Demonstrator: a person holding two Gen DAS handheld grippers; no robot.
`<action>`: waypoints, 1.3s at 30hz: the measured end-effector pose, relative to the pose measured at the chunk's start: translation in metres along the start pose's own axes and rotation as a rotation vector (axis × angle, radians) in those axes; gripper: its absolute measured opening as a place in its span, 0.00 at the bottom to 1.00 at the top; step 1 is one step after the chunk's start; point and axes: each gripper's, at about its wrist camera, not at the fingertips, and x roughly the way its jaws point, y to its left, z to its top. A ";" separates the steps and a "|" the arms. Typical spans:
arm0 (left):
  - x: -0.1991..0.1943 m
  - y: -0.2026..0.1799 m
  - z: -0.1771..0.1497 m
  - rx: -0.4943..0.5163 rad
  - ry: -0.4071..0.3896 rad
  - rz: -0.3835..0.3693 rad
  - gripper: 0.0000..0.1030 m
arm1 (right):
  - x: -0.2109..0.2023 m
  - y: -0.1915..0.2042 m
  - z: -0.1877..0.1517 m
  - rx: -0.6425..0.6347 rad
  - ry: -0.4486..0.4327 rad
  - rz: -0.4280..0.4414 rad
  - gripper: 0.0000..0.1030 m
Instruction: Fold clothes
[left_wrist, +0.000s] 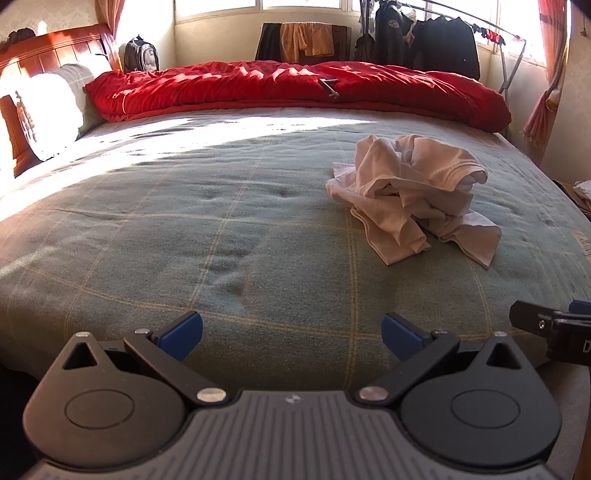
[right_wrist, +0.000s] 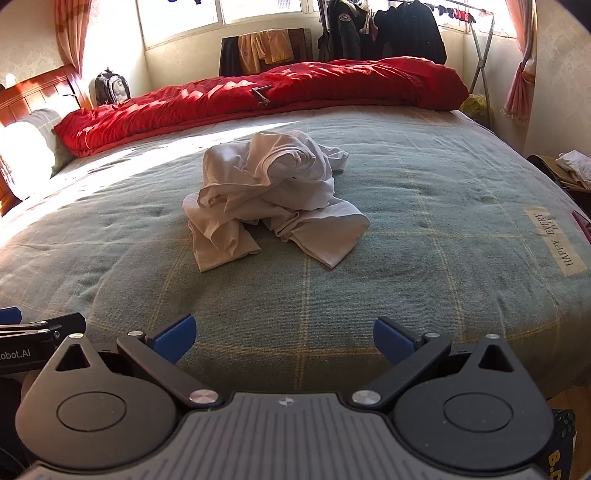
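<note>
A crumpled white garment (left_wrist: 410, 192) lies in a heap on the grey-green checked bedspread (left_wrist: 221, 236), right of centre in the left wrist view. In the right wrist view the same garment (right_wrist: 269, 195) sits straight ahead on the bedspread (right_wrist: 424, 229). My left gripper (left_wrist: 291, 336) hovers over the near edge of the bed, open, with nothing between its blue fingertips. My right gripper (right_wrist: 284, 339) is likewise open and empty, well short of the garment. Each gripper's tip shows at the other view's edge: the right one (left_wrist: 554, 325), the left one (right_wrist: 40, 325).
A rolled red quilt (left_wrist: 295, 88) lies across the far side of the bed. A wooden headboard (left_wrist: 48, 55) and pillow (left_wrist: 48, 107) are at the left. Dark clothes hang on a rack (left_wrist: 428, 40) by the window. More laundry (right_wrist: 569, 166) sits off the bed's right side.
</note>
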 end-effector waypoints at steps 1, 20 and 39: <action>0.001 0.001 0.001 -0.009 0.004 -0.007 1.00 | 0.000 0.000 -0.001 0.001 -0.004 0.003 1.00; 0.001 0.004 -0.002 -0.031 -0.015 -0.033 1.00 | -0.003 0.006 -0.001 -0.016 -0.021 -0.022 1.00; 0.006 0.004 -0.003 -0.030 -0.018 -0.044 1.00 | 0.005 0.003 0.000 -0.006 -0.006 -0.026 1.00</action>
